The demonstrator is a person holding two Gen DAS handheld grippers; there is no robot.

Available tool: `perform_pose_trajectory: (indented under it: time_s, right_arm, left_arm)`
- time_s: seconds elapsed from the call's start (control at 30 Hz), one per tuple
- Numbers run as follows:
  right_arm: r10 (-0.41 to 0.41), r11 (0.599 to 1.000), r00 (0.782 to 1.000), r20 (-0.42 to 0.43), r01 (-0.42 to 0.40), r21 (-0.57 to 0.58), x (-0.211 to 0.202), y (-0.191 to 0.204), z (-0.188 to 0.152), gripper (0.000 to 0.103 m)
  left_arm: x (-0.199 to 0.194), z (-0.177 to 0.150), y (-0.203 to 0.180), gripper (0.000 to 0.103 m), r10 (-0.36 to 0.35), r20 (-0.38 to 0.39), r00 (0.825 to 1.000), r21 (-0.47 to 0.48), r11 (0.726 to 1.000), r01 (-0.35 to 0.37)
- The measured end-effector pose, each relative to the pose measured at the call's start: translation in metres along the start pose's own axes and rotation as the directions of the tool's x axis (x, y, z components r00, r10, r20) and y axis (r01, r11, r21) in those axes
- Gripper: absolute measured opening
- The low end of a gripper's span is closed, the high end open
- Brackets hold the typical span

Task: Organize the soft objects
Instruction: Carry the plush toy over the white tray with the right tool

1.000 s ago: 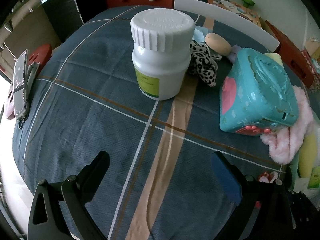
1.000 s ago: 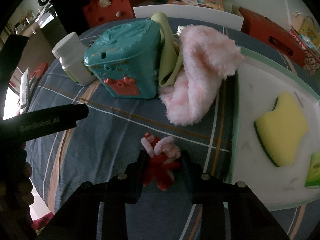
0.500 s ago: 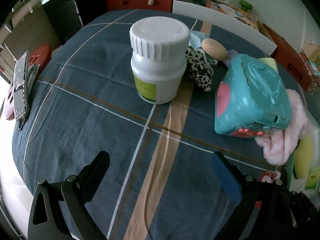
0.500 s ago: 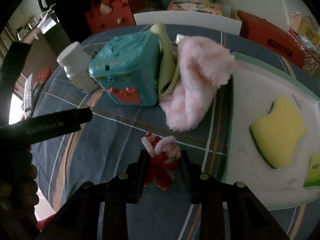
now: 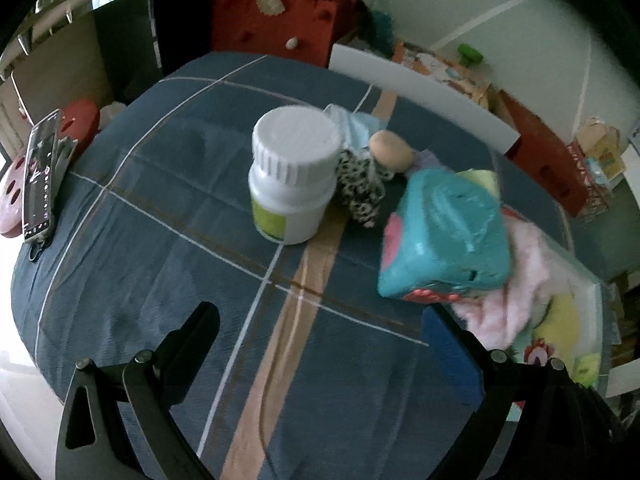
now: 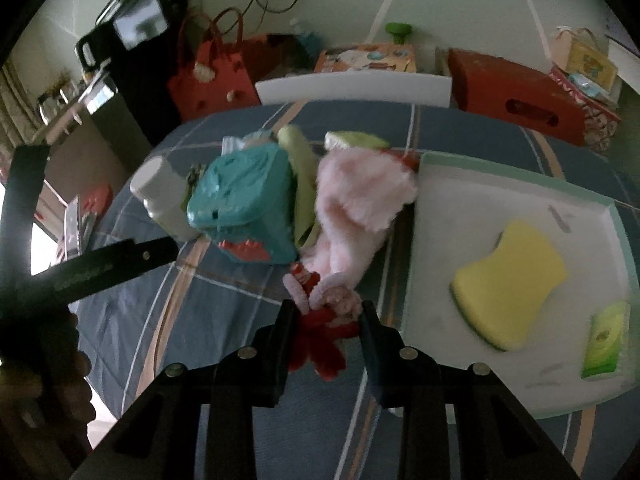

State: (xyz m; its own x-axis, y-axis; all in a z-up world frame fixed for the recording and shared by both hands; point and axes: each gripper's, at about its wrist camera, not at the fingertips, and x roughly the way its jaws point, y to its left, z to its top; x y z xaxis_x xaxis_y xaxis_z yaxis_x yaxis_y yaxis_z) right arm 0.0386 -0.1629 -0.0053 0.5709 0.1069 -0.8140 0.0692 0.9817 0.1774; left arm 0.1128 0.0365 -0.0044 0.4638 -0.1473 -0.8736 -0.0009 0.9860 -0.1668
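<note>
Right gripper (image 6: 326,316) angled downward, clamping red plush toy (image 6: 320,336) (left gripper (image 5: 320,340) wide, empty).

I count 1 white bottle (image 5: 294,176), 1 teal box (image 6: 244,204), 1 pink fluffy cloth (image 6: 360,200) & 1 red-pink plush (image 6: 324,320). Tray (image 6: 520,176) has 1 yellow sponge (image 6: 508,288) + 1 green packet (image 6: 606,338). Also 1 leopard-print toy (image 5: 360,192), 1 phone (image 5: 38,184).
</note>
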Motion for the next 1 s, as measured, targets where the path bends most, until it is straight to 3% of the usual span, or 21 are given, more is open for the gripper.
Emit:
perform_pose_trajectory:
  time_s: [0.2, 0.43, 0.77, 0.87, 1.0]
  right_arm:
    - [-0.008, 0.998, 0.998, 0.054, 0.005, 0.061, -0.016, -0.023, 0.006, 0.033]
    - [-0.081, 0.988, 0.992, 0.094, 0.068, 0.14, -0.028, -0.056, 0.012, 0.033]
    - [-0.216, 0.935, 0.969, 0.119, 0.17, 0.311, -0.05, -0.121, 0.014, 0.033]
    - [-0.215, 0.925, 0.969, 0.124, 0.161, 0.345, -0.054, -0.132, 0.012, 0.033]
    - [-0.225, 0.92, 0.967, 0.121, 0.17, 0.352, -0.055, -0.136, 0.011, 0.033]
  left_arm:
    - [-0.01, -0.001, -0.011, 0.101, -0.046, 0.048, 0.998, 0.023, 0.999, 0.044]
    - [-0.011, 0.0, -0.035, 0.101, -0.071, 0.048, 0.996, 0.076, 0.995, 0.067]
    - [-0.016, 0.008, -0.099, 0.101, -0.141, 0.024, 0.99, 0.181, 0.974, 0.134]
    - [-0.014, 0.014, -0.12, 0.1, -0.148, 0.018, 0.989, 0.215, 0.966, 0.141]
    - [-0.007, 0.017, -0.15, 0.091, -0.151, 0.011, 0.989, 0.274, 0.951, 0.142]
